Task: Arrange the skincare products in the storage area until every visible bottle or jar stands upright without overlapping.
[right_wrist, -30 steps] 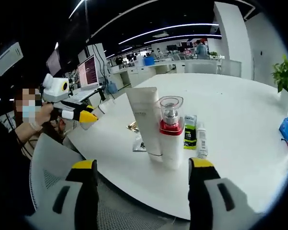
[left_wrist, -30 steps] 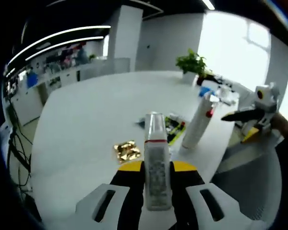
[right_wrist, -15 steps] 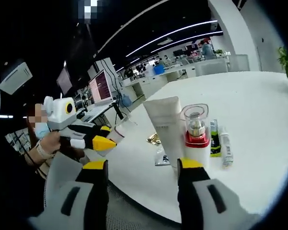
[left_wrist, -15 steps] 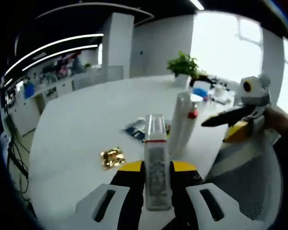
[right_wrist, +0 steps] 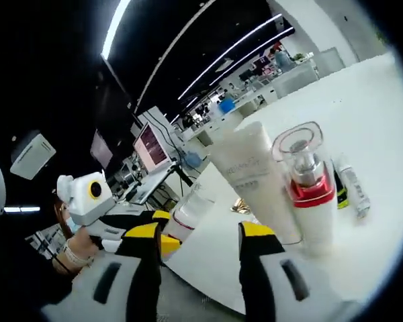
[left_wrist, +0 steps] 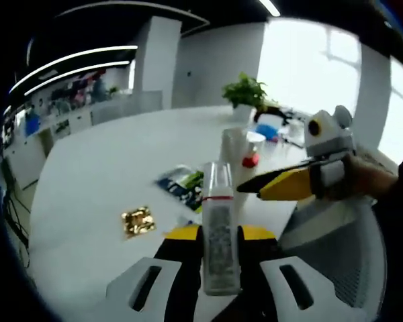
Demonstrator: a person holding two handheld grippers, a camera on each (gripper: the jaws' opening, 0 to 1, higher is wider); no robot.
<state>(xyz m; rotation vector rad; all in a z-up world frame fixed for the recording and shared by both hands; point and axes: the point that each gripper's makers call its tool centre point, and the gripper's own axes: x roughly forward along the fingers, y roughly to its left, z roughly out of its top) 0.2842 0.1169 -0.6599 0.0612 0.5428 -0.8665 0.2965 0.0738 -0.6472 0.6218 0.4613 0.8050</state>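
My left gripper (left_wrist: 220, 233) is shut on a slim bottle (left_wrist: 218, 201) with a clear cap and a red band, held upright above the white table (left_wrist: 101, 174). My right gripper (left_wrist: 272, 186), held by a hand, reaches in from the right just past that bottle. Behind it stand a white tube (left_wrist: 234, 149) and a red-collared pump bottle (left_wrist: 251, 155). In the right gripper view, my right gripper (right_wrist: 200, 235) is open with nothing between its jaws. The white tube (right_wrist: 255, 178) and the pump bottle (right_wrist: 309, 191) stand side by side ahead. The held bottle (right_wrist: 188, 216) shows at the left.
A gold packet (left_wrist: 138, 220) and flat sachets (left_wrist: 181, 182) lie on the table. A small tube (right_wrist: 354, 188) lies flat beside the pump bottle. A potted plant (left_wrist: 245, 92) stands at the table's far side. A chair back (left_wrist: 336, 248) sits at the right, and desks with monitors (right_wrist: 151, 147) lie beyond.
The right gripper has come closer to the left gripper and its jaws stand narrower. Both views have tilted. The left gripper keeps its hold on the bottle.
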